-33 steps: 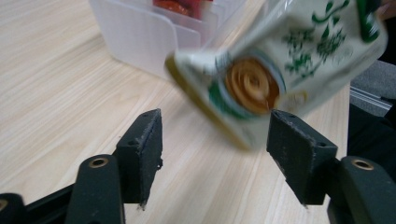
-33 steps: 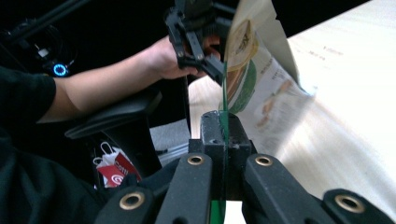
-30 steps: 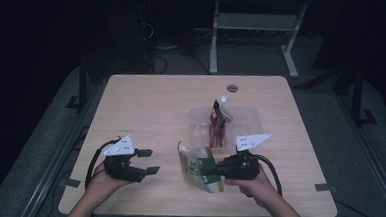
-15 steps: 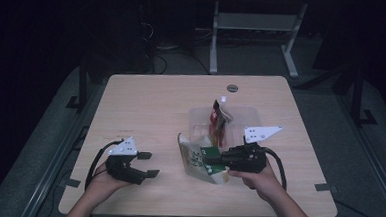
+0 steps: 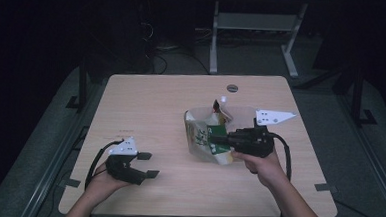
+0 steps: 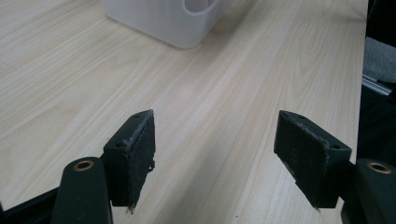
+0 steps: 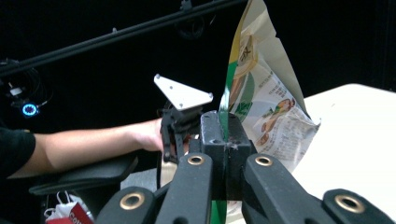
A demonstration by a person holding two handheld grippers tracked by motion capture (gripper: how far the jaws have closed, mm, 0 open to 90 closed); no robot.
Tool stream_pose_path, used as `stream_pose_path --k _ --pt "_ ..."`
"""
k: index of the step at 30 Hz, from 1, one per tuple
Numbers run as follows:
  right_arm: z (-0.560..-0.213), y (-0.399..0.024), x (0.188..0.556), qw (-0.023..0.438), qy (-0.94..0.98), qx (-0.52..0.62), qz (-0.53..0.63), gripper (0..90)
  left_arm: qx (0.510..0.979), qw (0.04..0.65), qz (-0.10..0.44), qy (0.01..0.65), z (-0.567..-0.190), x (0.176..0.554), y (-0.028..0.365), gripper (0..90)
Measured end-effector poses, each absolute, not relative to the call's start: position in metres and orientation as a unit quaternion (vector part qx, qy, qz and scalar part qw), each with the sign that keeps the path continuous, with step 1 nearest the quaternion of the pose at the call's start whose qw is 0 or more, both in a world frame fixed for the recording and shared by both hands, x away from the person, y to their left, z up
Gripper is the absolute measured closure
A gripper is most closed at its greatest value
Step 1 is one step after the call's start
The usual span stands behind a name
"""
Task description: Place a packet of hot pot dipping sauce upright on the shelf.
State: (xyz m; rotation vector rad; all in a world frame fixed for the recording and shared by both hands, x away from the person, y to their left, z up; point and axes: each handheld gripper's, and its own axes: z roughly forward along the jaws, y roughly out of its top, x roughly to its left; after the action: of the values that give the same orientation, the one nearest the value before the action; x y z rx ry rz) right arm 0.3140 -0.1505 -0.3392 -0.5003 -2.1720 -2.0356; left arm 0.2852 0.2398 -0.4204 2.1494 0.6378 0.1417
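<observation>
A crinkled snack bag (image 5: 202, 138), white with green print and food pictures, hangs lifted above the table, beside a clear plastic tub (image 5: 240, 115).

On the surface (image 5: 146, 101), the snack bag (image 5: 199, 139) lies centre-right of the frame, just before the container (image 5: 241, 113); the left tool (image 5: 145, 165) sits lower left, well apart.

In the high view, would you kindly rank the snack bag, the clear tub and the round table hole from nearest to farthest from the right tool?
1. Snack bag: clamped in the right tool.
2. Clear tub: just behind.
3. Round table hole: near the far edge.
</observation>
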Motion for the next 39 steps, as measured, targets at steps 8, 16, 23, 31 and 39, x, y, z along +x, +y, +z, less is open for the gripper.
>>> stream_pose_path --k 8,16,23,31,39 --pt "-0.328 -0.158 0.325 0.038 -0.710 -0.176 -0.681 90.0 0.865 0.430 0.052 0.256 -0.421 0.286 0.239 28.5" --pt "-0.328 -0.159 0.343 0.017 -0.709 -0.196 -0.677 90.0 0.868 0.424 0.047 0.253 -0.423 0.286 0.237 27.8" --pt "-0.340 -0.153 0.352 0.016 -0.719 -0.211 -0.663 90.0 0.872 0.419 0.047 0.248 -0.423 0.286 0.238 27.6" --pt "-0.352 -0.145 0.356 0.022 -0.730 -0.221 -0.646 90.0 0.873 0.418 0.045 0.247 -0.424 0.286 0.237 27.3" --pt "-0.364 -0.136 0.358 0.018 -0.750 -0.226 -0.621 90.0 0.876 0.415 0.043 0.242 -0.425 0.285 0.236 27.1"
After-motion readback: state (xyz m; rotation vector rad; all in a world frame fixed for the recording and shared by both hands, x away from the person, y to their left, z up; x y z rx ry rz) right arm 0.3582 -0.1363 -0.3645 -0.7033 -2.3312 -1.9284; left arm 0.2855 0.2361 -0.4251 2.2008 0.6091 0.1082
